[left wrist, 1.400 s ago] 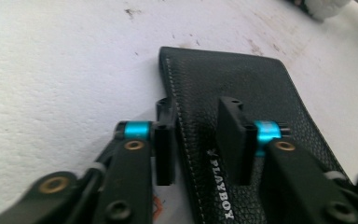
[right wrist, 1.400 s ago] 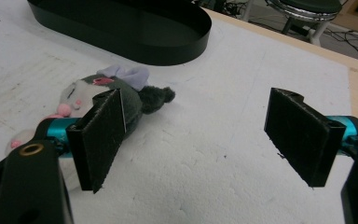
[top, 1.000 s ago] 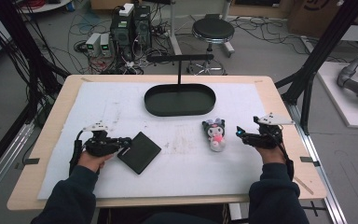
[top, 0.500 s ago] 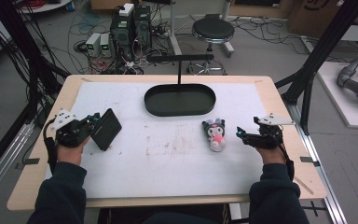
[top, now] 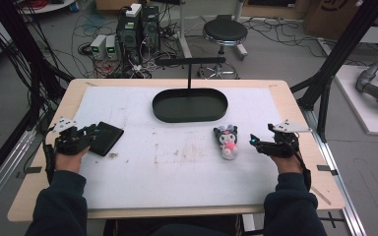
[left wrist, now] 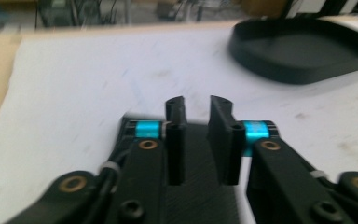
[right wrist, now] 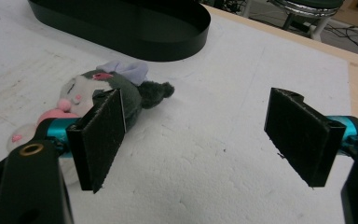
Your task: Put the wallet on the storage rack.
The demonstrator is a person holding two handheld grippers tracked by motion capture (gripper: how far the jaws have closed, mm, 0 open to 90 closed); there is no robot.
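Looking down from the high view, the left gripper (top: 89, 132) sits at the frame's left, over the black pad (top: 105, 138); the right gripper (top: 254, 143) waits beside the plush toy (top: 227, 141), right of centre. In the left gripper view, jaws are narrowly parted above the pad (left wrist: 200, 196) — whether they touch it, I cannot tell. In the right gripper view, jaws gape wide, empty — the toy (right wrist: 121, 88) lies upper left.

Flat black pad (top: 105, 138), square and dark, lying on the white sheet at the table's left side. Textured surface, partly under the left gripper (left wrist: 196, 106).
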